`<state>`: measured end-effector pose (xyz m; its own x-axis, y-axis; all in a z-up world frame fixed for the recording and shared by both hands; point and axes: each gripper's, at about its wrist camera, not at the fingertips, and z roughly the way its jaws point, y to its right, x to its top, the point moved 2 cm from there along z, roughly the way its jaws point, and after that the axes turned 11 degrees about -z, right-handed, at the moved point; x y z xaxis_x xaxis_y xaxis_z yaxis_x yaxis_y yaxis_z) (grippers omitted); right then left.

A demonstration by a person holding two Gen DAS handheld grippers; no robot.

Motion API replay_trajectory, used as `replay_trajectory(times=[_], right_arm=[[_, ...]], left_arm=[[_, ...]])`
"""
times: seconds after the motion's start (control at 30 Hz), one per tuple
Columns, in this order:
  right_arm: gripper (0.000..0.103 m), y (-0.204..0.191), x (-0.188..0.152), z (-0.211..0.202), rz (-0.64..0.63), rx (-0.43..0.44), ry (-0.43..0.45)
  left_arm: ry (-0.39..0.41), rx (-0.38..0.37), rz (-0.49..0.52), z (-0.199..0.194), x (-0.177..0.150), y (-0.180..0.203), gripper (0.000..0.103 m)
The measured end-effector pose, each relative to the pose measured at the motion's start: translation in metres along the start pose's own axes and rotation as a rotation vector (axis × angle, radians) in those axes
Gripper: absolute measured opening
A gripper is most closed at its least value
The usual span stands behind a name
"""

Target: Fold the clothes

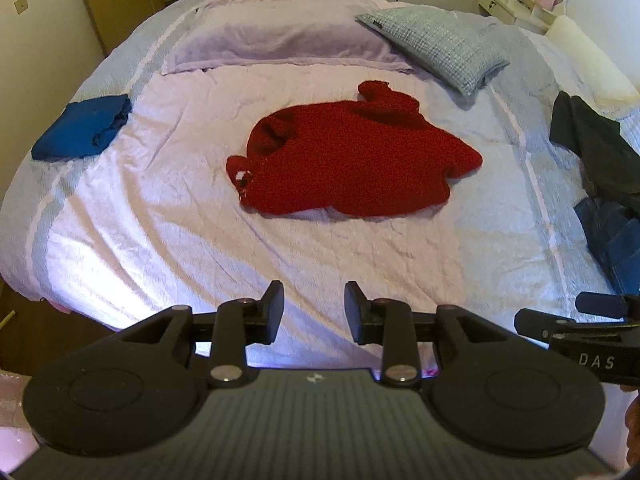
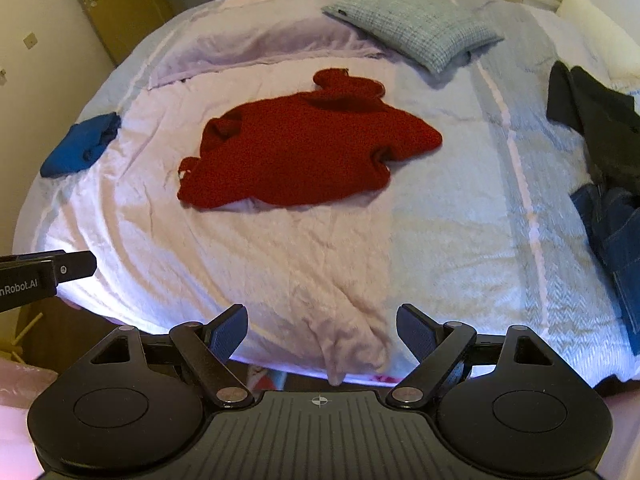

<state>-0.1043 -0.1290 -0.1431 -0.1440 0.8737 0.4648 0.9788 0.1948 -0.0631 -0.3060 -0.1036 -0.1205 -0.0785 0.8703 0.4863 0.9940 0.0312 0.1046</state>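
Red knit sweater (image 1: 344,160) rumpled, possibly inside-out; both tongs agape, empty.

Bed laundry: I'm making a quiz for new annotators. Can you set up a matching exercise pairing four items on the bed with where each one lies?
Items:
1. red knitted sweater
2. blue folded garment
3. black garment
4. grey checked pillow

Places:
A. right edge of the bed, above the denim
B. middle of the bed, crumpled
C. far end, right of the lilac pillow
D. left edge of the bed

Pairs: 1-B, 2-D, 3-A, 4-C
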Motion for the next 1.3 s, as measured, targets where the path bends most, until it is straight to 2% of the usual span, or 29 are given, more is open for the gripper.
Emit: replay_trajectory(times=[0.27, 0.53, 0.83, 1.07, 1.3], right_arm=[[0.085, -0.004, 0.033, 0.015, 0.083, -0.049, 0.022], [0.085, -0.018, 0.083, 0.052, 0.180, -0.111, 0.018], [0.085, -0.042, 0.130, 0.087, 0.281, -0.195, 0.086], [0.085, -0.068, 0.145, 0.162, 0.263, -0.228, -0.082], [0.085, -0.092, 0.174, 0.245, 0.120, -0.205, -0.116]], left_arm=[[0.003, -0.041, 0.048, 0.023, 0.041, -0.016, 0.030], [-0.002, -0.083, 0.058, 0.065, 0.108, -0.069, 0.030], [-0.020, -0.145, 0.070, 0.118, 0.180, -0.131, 0.031], [-0.095, -0.150, 0.018, 0.179, 0.201, -0.183, 0.031], [-0.130, -0.145, -0.086, 0.231, 0.209, -0.228, 0.031]])
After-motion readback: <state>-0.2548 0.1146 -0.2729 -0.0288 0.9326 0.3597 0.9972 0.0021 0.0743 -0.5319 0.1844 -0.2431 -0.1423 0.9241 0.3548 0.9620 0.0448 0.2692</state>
